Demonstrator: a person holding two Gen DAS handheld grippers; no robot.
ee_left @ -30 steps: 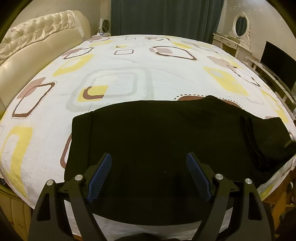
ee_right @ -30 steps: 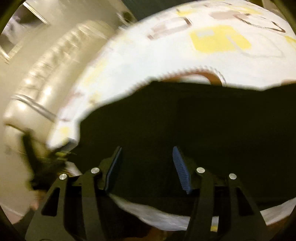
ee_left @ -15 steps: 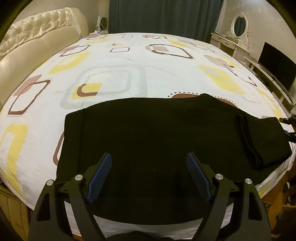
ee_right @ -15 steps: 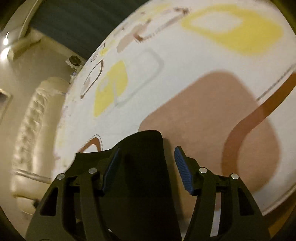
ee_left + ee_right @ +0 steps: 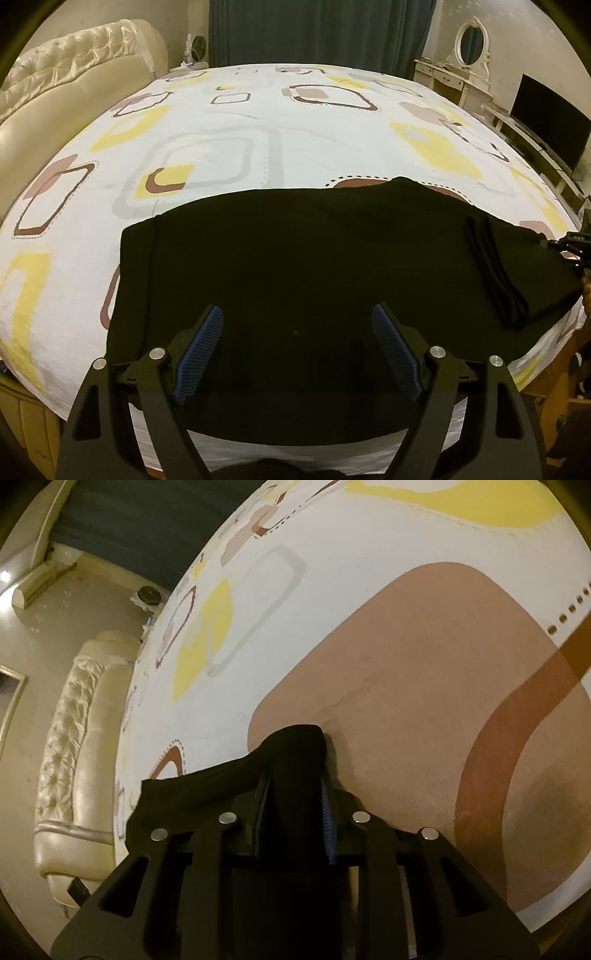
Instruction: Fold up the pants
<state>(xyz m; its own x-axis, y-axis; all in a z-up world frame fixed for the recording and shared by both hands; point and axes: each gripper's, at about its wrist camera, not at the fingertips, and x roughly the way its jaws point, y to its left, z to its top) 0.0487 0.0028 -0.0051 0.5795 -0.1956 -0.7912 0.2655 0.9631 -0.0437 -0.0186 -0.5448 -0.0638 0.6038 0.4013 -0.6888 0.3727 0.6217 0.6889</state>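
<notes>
Two tools: our left tool spread wide over black pants lying flat on the bed; right tool pinching the pants' edge, its pads mostly hidden by fabric.

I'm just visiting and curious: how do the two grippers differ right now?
The left gripper is open, its blue pads spread wide above the black pants and gripping nothing; the right gripper is shut on a bunched edge of the pants. The left is over the middle of the pants, the right at their end. Both have black frames and blue ribbed pads.
</notes>
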